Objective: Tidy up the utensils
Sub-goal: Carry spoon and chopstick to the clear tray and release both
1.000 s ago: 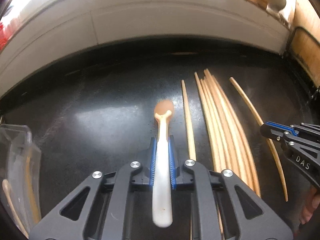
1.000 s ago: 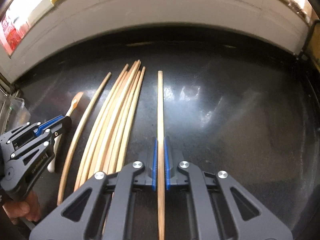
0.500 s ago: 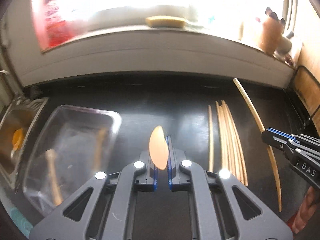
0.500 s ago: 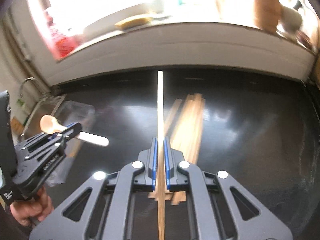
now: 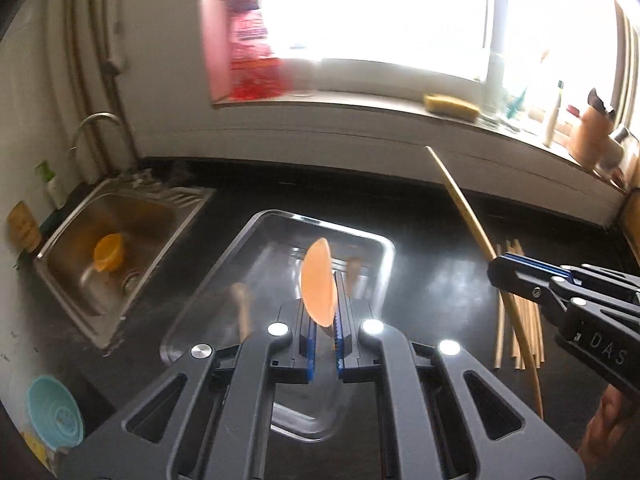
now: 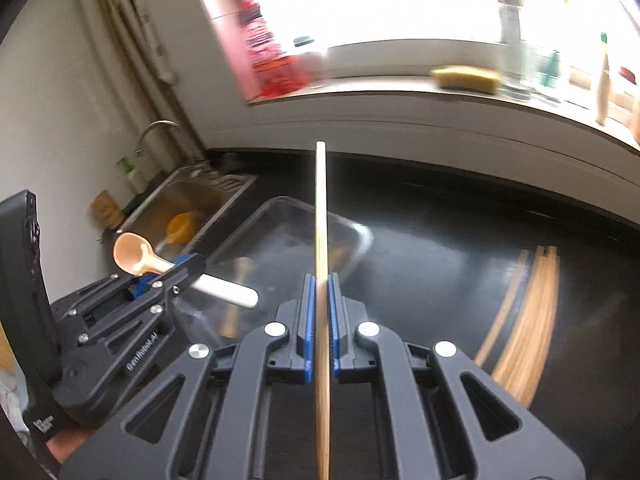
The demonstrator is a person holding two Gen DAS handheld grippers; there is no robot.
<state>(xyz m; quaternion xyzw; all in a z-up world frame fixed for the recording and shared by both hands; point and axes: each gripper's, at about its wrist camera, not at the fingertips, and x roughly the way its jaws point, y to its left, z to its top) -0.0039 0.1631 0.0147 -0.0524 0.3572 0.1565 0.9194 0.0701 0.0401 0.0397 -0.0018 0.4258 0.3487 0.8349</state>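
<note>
My left gripper (image 5: 324, 312) is shut on a spoon (image 5: 317, 282) with an orange bowl and white handle, held in the air over a clear plastic tray (image 5: 244, 240) on the black counter. The right wrist view shows that left gripper (image 6: 188, 266) at lower left with the spoon (image 6: 134, 258) and, behind it, the tray (image 6: 280, 206). My right gripper (image 6: 320, 292) is shut on a single wooden chopstick (image 6: 321, 208), lifted and pointing toward the tray. In the left wrist view the right gripper (image 5: 494, 268) holds the chopstick (image 5: 464, 208) at the right. Several chopsticks (image 5: 520, 328) lie on the counter.
A steel sink (image 5: 112, 248) with an orange cup and a tap sits left of the tray. Wooden utensils lie blurred inside the tray. A windowsill with a yellow sponge (image 5: 452, 107) and bottles runs along the back. A teal bowl (image 5: 54, 416) sits at lower left.
Both grippers rose off the counter and swung left, carrying the spoon and the chopstick. The tray and sink came into view; the chopstick pile shifted to the right.
</note>
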